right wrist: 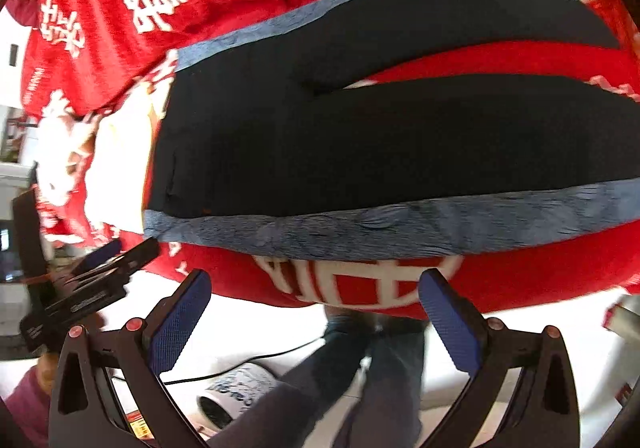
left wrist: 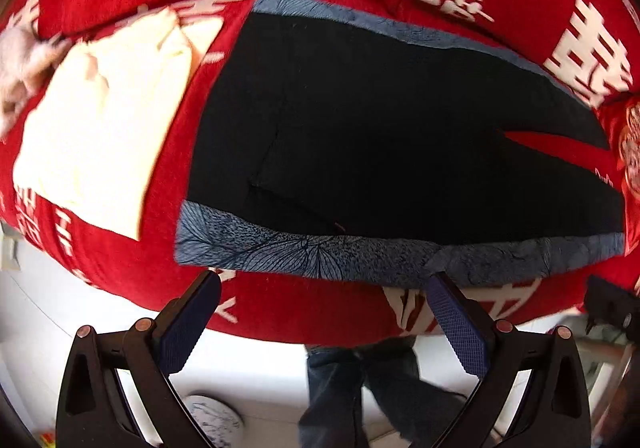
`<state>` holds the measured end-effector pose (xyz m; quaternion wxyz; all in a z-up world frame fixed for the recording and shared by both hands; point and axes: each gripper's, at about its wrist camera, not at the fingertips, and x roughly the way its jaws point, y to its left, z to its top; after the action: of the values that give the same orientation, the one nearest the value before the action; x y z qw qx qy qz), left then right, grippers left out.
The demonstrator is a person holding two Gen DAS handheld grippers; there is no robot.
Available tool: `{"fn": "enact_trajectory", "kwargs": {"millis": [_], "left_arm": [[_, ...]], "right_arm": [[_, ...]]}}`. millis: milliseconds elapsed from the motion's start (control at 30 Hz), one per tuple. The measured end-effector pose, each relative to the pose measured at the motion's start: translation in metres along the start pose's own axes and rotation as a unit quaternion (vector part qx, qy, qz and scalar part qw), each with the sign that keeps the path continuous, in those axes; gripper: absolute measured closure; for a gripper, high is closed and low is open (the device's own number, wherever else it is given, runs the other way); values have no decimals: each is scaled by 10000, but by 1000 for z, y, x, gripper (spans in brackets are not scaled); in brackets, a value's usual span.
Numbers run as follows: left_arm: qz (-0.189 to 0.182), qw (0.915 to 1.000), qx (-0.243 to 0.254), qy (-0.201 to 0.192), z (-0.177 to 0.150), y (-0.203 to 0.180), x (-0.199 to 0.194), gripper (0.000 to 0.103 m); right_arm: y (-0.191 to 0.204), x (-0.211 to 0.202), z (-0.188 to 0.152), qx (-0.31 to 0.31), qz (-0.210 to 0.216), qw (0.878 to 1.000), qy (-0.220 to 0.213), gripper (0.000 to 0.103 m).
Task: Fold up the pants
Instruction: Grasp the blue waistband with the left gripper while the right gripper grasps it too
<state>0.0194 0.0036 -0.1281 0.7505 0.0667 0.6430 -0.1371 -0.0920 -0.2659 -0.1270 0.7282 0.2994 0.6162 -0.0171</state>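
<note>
Black pants [left wrist: 380, 136] with blue-grey patterned side stripes lie flat on a red blanket [left wrist: 280, 308] with white characters. The waist points left and the two legs split toward the right. They also show in the right wrist view [right wrist: 340, 144]. My left gripper [left wrist: 324, 288] is open and empty, hovering just before the near striped edge [left wrist: 320, 252]. My right gripper [right wrist: 316, 288] is open and empty, just short of the near stripe [right wrist: 360, 228]. The left gripper [right wrist: 108, 264] shows at the left of the right wrist view.
A folded cream garment [left wrist: 100, 120] lies on the blanket left of the pants, and it shows in the right wrist view [right wrist: 116, 168]. Below the blanket edge are a white floor, the person's jeans legs [left wrist: 360, 388] and a white patterned cylinder [right wrist: 236, 392].
</note>
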Motion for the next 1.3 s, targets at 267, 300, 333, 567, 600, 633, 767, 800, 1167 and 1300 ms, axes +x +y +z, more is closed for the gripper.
{"fn": "enact_trajectory", "kwargs": {"millis": [267,300,333,567,600,633,767,800,1167,1300], "left_arm": [[-645,9963,-569,-71,-12,39,29,1],[-681,9962,-545,-71,-14,42,33,4],[-739,9959,-513,-51,-16,44,37,10],[-1117,9918,-614,103,-20,48,65,13],[-1215,9903,-664,114,-21,49,67,13],[-1337,9883,-717,136,-21,50,69,13],[-1669,9826,-787,216,-23,49,73,13],[-1743,9810,-822,245,-23,48,74,13],[-2129,9561,-2006,154,12,52,86,53],[-1874,9688,-1618,122,17,46,90,65]], "right_arm": [[3,82,-12,203,1498,9879,350,0],[3,91,-14,253,1602,9861,373,0],[3,99,-16,317,1699,9842,392,0],[-4,150,-25,911,2254,9691,423,31],[-6,155,-26,1012,2303,9669,421,34],[-8,160,-26,1141,2403,9632,385,38],[-15,170,-16,1839,2946,9377,108,67],[-15,171,-11,1926,2992,9345,55,79],[18,117,9,755,2974,9518,-42,88],[-12,116,4,830,2634,9611,-31,76]]}}
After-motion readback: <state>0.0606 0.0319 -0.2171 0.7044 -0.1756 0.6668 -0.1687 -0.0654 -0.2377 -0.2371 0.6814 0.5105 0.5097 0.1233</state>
